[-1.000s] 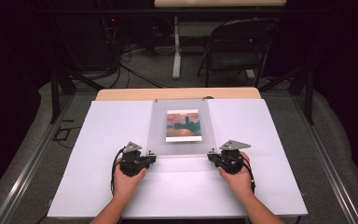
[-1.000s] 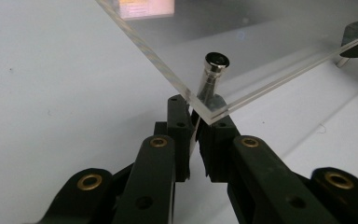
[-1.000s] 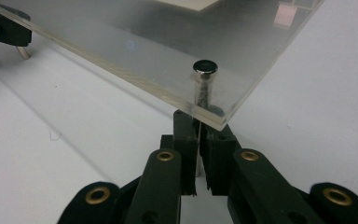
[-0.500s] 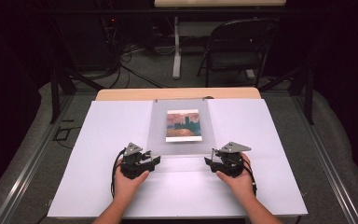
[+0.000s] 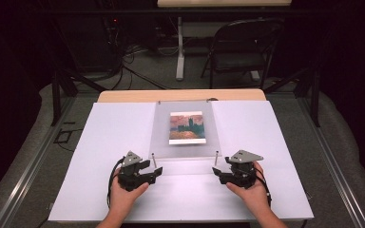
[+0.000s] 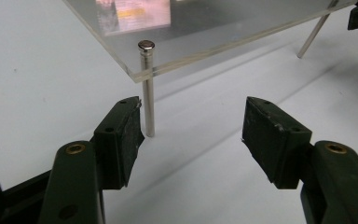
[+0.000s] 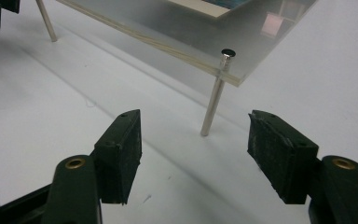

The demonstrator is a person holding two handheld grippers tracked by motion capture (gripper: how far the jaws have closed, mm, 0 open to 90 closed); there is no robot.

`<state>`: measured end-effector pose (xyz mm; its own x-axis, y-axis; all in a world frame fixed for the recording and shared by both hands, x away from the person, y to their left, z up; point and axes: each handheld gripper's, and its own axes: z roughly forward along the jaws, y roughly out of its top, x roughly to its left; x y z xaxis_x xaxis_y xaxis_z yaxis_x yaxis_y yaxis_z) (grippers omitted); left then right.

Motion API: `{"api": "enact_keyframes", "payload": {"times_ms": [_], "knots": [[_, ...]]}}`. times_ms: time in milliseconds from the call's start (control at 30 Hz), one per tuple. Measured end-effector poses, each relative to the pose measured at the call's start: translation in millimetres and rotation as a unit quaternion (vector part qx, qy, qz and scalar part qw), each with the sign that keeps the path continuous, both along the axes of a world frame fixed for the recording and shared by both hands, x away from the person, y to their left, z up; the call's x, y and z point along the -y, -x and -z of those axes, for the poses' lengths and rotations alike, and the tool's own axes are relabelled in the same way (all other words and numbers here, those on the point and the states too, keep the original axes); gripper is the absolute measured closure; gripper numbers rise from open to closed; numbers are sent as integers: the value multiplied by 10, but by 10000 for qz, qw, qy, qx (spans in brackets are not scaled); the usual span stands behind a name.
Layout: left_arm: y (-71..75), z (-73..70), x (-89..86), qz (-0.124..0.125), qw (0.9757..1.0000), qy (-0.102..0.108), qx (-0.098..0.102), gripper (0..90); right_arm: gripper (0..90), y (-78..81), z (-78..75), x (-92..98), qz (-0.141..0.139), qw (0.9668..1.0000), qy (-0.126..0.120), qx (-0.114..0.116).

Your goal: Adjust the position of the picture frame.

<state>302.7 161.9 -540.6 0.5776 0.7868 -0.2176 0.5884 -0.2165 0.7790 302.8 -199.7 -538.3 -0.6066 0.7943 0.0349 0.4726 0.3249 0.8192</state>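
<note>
A clear acrylic panel (image 5: 185,130) carrying a painted picture (image 5: 186,127) is raised on metal pins above the white desk (image 5: 104,142), its near corners faced by the left gripper (image 5: 156,172) and right gripper (image 5: 217,173), jaws spread and empty.

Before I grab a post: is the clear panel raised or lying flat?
Raised. The clear panel stands on thin metal posts, with white table visible beneath it.

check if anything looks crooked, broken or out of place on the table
Nothing stands out. The clear panel sits raised on its metal pins, squared to the white table, with the picture lying flat and centred. Left gripper and right gripper are open at its two near corners, touching nothing.
</note>
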Motion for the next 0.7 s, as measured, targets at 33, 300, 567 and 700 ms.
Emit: {"api": "enact_keyframes", "payload": {"times_ms": [33, 300, 567, 700], "knots": [[23, -10, -11, 4, 10000, 2, 27, 373, 347, 26, -10, 21, -10, 10000, -18, 1], [112, -88, -154, -55, 9998, 74, 178, 374, 352, 146, -86, 172, 82, 9997, -248, 30], [127, -216, -285, -145, 9992, 198, 329, 411, 375, 146, -188, 250, 97, 9991, -380, 156], [45, -260, -326, -212, 9989, 268, 326, 419, 392, 86, -226, 302, 132, 9983, -554, 85]]}}
